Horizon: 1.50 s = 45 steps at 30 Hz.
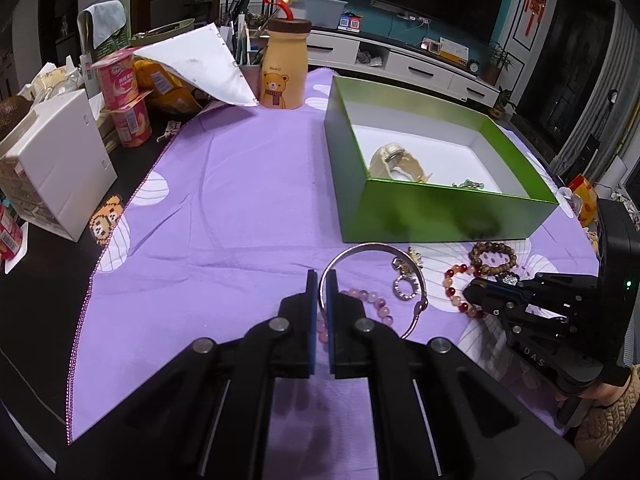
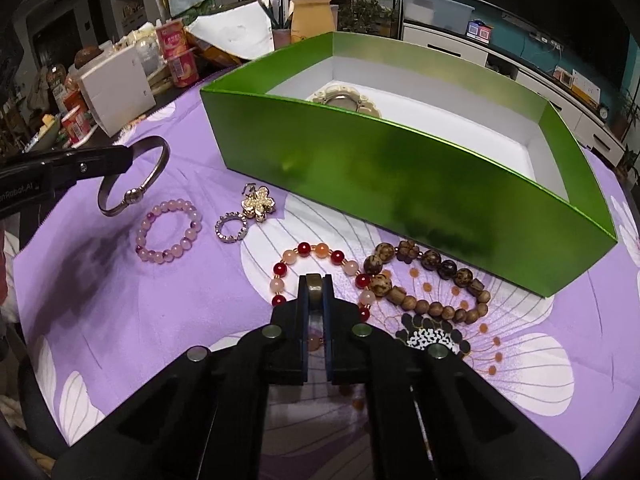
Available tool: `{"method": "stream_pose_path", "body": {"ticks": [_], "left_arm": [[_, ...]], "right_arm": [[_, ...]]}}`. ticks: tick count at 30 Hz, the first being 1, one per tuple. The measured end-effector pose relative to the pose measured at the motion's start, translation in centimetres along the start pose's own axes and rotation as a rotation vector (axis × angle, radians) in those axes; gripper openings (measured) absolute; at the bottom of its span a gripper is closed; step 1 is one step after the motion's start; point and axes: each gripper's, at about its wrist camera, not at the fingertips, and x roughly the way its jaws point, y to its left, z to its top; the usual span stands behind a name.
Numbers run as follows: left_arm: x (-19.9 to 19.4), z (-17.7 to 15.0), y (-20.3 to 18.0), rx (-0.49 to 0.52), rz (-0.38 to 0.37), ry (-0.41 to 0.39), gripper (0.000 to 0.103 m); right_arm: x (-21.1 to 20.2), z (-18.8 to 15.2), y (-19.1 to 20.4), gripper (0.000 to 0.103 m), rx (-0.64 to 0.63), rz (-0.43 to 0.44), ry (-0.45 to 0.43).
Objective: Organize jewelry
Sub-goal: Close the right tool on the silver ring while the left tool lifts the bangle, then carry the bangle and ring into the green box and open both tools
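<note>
My left gripper [image 1: 322,282] is shut on a silver bangle [image 1: 372,246], which hangs a little above the purple cloth [image 1: 224,216]; the right wrist view shows that gripper [image 2: 129,157] and the bangle [image 2: 158,160] at the left. My right gripper [image 2: 316,280] is shut on a small dark ring-like piece [image 2: 315,289] inside the loop of the red and peach bead bracelet [image 2: 304,249]. Pink beads [image 2: 166,232], a silver ring [image 2: 231,229], a flower charm [image 2: 259,205] and wooden beads [image 2: 436,276] lie on the cloth. The green box [image 2: 360,168] holds a cream watch [image 1: 394,160].
A bear-print bottle [image 1: 283,68], yogurt cups [image 1: 120,80], a white drawer unit [image 1: 60,160] and papers [image 1: 204,64] crowd the far left of the table. The cloth's beaded edge [image 1: 94,272] runs along the left. A person's sleeve [image 1: 608,412] shows at the right.
</note>
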Motion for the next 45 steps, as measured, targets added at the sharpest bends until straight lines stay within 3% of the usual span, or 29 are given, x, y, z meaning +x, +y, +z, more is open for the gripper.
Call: {"method": "stream_pose_path", "body": {"ticks": [11,23,35,45], "left_arm": [[-1.5,1.6,-2.4,0.038,-0.026,-0.036,0.003],[-2.0,4.6,-6.9,0.091,-0.049,-0.077,0.003],[0.8,9.3,-9.9,0.13,-0.037,-0.083,0.003],[4.8,11.9,-10.9,0.132,0.018,-0.047,0.003]], "right_arm": [[-6.5,0.6,-2.6,0.006,0.103,0.005,-0.164],[-10.6,0.9,-6.2,0.006,0.171,-0.021,-0.266],[-11.4,3.3,-9.2,0.006,0.207,-0.045,-0.328],[-9.0,5.6,-11.3,0.006,0.261,-0.064,-0.29]]}}
